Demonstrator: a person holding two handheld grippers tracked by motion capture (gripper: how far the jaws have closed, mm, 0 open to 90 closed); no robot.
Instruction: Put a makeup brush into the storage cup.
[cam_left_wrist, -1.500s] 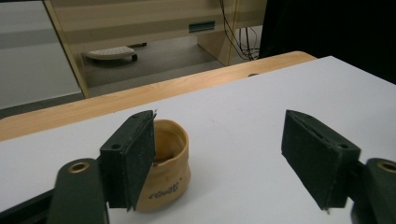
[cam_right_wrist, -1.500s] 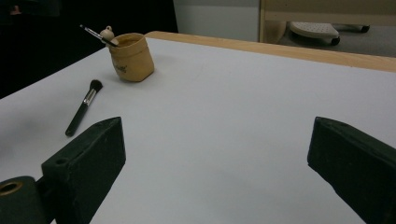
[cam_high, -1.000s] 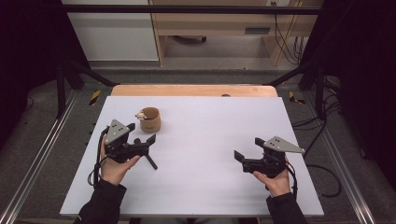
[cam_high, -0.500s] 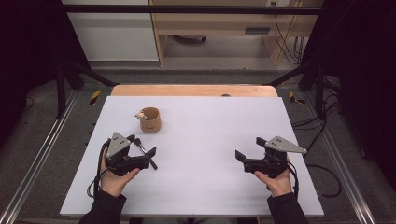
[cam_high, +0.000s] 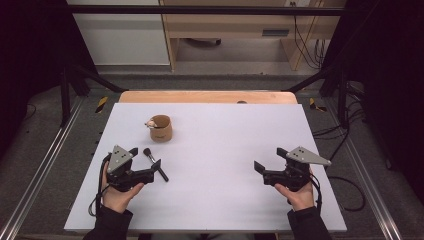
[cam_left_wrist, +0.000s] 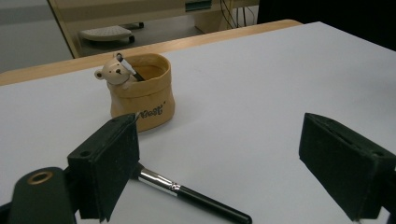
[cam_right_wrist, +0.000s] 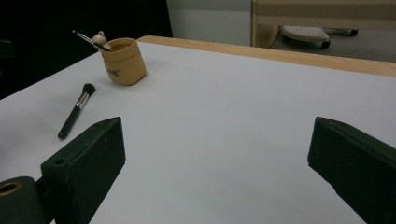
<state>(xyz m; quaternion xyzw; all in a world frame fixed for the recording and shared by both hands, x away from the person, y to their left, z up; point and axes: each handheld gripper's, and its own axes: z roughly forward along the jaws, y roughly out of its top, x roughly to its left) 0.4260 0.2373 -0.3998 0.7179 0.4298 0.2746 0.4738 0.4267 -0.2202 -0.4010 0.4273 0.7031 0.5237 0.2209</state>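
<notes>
My left gripper (cam_high: 146, 161) sits low over the white table (cam_high: 225, 130) with its jaws spread wide and nothing between them. The brush (cam_high: 155, 164) lies flat on the table just beside it, bristles toward the tan cup (cam_high: 161, 128) and dark handle pointing back at me. In the left gripper view the brush (cam_left_wrist: 187, 193) runs out from behind my left-hand pad (cam_left_wrist: 108, 163), so I cannot tell if that pad touches it. The cup (cam_left_wrist: 141, 91) stands upright a little farther on, a small bear figure (cam_left_wrist: 113, 71) on its rim and another thin stick leaning inside, likely where brushes belong. My right gripper (cam_high: 267, 162) rests well apart on the other side, jaws also wide and empty, I think simply parked out of the way
</notes>
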